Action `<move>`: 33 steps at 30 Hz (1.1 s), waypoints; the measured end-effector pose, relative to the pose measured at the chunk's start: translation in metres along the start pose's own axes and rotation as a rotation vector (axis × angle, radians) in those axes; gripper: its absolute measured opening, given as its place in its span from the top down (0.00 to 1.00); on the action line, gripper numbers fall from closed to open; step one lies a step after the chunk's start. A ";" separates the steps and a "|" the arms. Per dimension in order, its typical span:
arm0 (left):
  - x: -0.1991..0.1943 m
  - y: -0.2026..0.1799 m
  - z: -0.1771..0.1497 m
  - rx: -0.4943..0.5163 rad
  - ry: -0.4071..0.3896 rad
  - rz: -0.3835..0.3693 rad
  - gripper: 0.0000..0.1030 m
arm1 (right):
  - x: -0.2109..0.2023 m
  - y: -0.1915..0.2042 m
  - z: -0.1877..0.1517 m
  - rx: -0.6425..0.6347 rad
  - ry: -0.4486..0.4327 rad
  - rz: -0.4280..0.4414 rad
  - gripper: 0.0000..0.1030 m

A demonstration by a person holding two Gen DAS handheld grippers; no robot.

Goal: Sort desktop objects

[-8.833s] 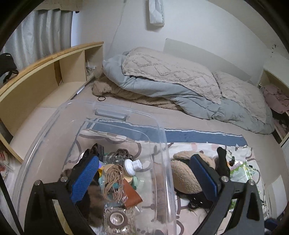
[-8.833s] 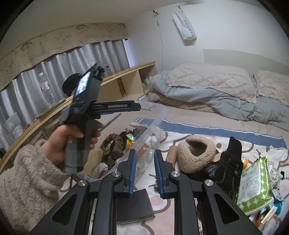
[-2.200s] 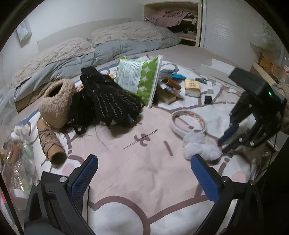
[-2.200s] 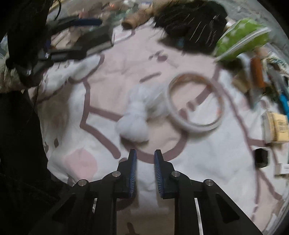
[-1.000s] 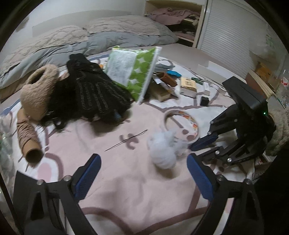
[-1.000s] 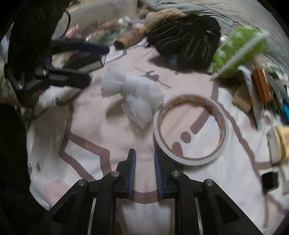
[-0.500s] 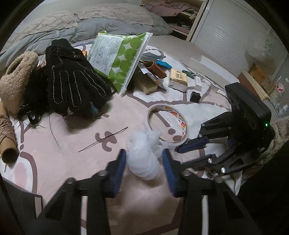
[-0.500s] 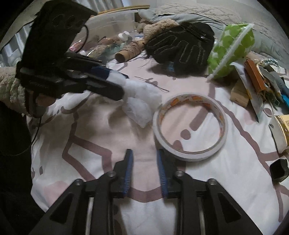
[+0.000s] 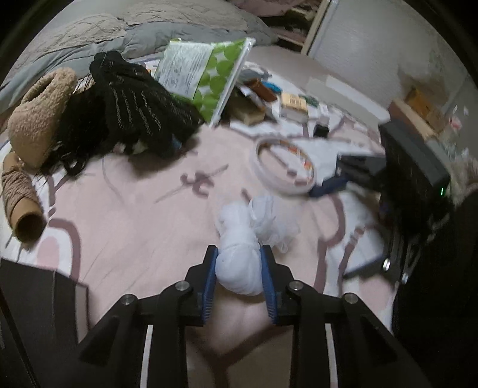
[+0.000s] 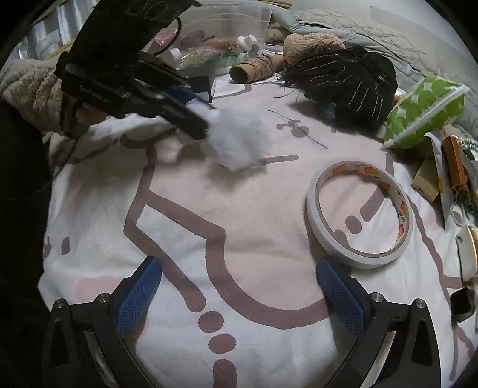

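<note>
Since a second ago the left gripper (image 9: 239, 279) has come down from hovering wide over the white fluff ball (image 9: 243, 238) and clamped its blue pads on it, so the ball now bulges out in front of the fingertips above the pink-and-white blanket (image 9: 125, 209); the right gripper (image 10: 239, 292), whose jaws were nearly together then, has just been opening and now stands spread wide with nothing between its pads, only blanket (image 10: 239, 226) beneath; seen from the right wrist, the left gripper (image 10: 206, 119) reaches in from the upper left, held by a hand (image 10: 86, 113) in a fuzzy beige sleeve (image 10: 33, 89), with the fluff ball (image 10: 239, 137) puffing out past its tip; whether the ball touches the blanket I cannot tell; the tape roll (image 10: 361, 215) lies flat on the blanket just beyond the right gripper's right finger, close to it but apart; in the left view the same tape roll (image 9: 283, 167) sits beyond the fluff ball, with the right gripper (image 9: 328, 185) beside it, blurred; farther back lie black gloves (image 10: 352, 80), a green dotted pouch (image 10: 424, 110), a twine spool (image 10: 254, 70) and a clear bin (image 10: 221, 27) holding small things; a tan fleece slipper (image 9: 35, 116) rests next to the gloves (image 9: 140, 110).
</note>
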State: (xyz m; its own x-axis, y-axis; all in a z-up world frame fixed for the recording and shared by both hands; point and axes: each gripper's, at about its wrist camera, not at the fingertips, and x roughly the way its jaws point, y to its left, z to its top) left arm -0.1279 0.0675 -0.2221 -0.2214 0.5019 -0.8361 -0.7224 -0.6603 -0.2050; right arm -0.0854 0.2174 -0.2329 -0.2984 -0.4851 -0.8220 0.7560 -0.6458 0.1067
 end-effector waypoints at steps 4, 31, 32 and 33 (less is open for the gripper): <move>0.001 0.001 -0.012 0.047 0.034 0.057 0.65 | 0.002 0.004 0.004 -0.016 0.005 -0.030 0.00; -0.004 0.031 0.003 -0.114 0.020 0.162 0.32 | -0.046 -0.060 0.019 0.257 -0.084 -0.222 0.00; -0.001 0.029 0.003 -0.134 0.023 0.144 0.30 | -0.042 -0.062 0.020 0.264 -0.076 -0.230 0.00; 0.001 0.027 0.003 -0.152 0.028 0.130 0.29 | -0.034 -0.063 0.023 0.270 -0.066 -0.239 0.00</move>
State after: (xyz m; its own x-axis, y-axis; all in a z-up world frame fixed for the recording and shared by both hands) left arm -0.1495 0.0515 -0.2273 -0.2871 0.3924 -0.8738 -0.5812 -0.7965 -0.1667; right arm -0.1360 0.2615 -0.1986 -0.4917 -0.3327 -0.8047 0.4818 -0.8737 0.0669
